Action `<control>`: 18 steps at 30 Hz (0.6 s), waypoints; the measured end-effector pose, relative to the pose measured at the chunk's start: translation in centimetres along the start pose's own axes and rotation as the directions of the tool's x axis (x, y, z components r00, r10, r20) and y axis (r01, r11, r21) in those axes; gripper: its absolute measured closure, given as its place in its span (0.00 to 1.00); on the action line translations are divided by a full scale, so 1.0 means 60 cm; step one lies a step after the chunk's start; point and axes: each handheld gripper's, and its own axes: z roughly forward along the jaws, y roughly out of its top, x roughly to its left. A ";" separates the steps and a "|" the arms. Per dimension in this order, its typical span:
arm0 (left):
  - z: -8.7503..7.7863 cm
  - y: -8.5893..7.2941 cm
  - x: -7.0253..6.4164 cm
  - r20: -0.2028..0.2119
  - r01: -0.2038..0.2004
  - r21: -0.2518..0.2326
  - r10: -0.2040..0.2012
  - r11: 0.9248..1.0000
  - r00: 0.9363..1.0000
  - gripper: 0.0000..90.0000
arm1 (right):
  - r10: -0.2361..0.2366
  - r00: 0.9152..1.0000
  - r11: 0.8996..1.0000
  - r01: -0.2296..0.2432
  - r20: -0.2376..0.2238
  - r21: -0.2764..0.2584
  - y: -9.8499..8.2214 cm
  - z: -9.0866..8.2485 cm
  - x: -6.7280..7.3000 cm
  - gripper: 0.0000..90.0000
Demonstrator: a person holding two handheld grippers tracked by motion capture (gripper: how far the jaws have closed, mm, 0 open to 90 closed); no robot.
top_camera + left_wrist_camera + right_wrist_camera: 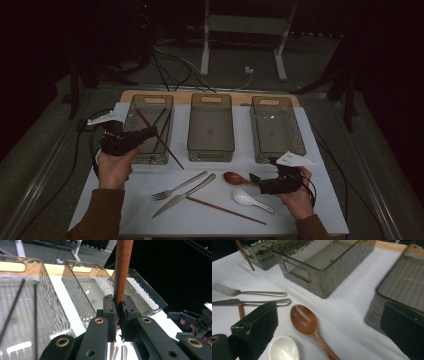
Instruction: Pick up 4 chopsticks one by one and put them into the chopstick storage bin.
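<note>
Chopstick work occupies the left gripper (150,133): its jaws are clenched on a reddish-brown chopstick (159,139), which in the high view slants across the left bin (131,120), its upper end over the bin and its lower tip reaching the white table cover (320,200) in front of the bin. In the left gripper view the same wooden stick (122,267) stands between the two black pads, pinched tight, with the ribbed clear wall of the bin just beside it. Two thin black chopsticks (22,307) lie inside that bin.

The right gripper (257,182) hovers low over the near right part of the table, its jaws spread wide with nothing between them; in the right gripper view a wooden spoon (308,326) lies on the cover between the two black jaws, not touched by either. A white ceramic spoon (250,199) rests just beside the wooden one, nearer the person.

Left of the spoons lie a fork (177,186) and a knife (185,194), side by side and slanted, and a second reddish-brown chopstick (225,210) lies flat on the cover near the front edge, partly under the knife's handle end. The middle bin (211,127) and the right bin (276,130) stand in a row with the left one along the far side
</note>
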 end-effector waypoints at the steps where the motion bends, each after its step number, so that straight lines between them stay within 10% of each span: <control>1: -0.001 0.001 0.002 -0.007 -0.001 0.003 0.001 1.000 1.000 0.95 | 0.000 1.000 1.000 0.000 0.007 0.002 -0.002 -0.002 -0.003 0.02; 18: -0.014 0.026 0.021 -0.133 -0.039 0.051 0.045 0.998 0.990 0.95 | 0.009 0.997 1.000 -0.009 0.081 -0.010 -0.013 -0.016 -0.029 0.02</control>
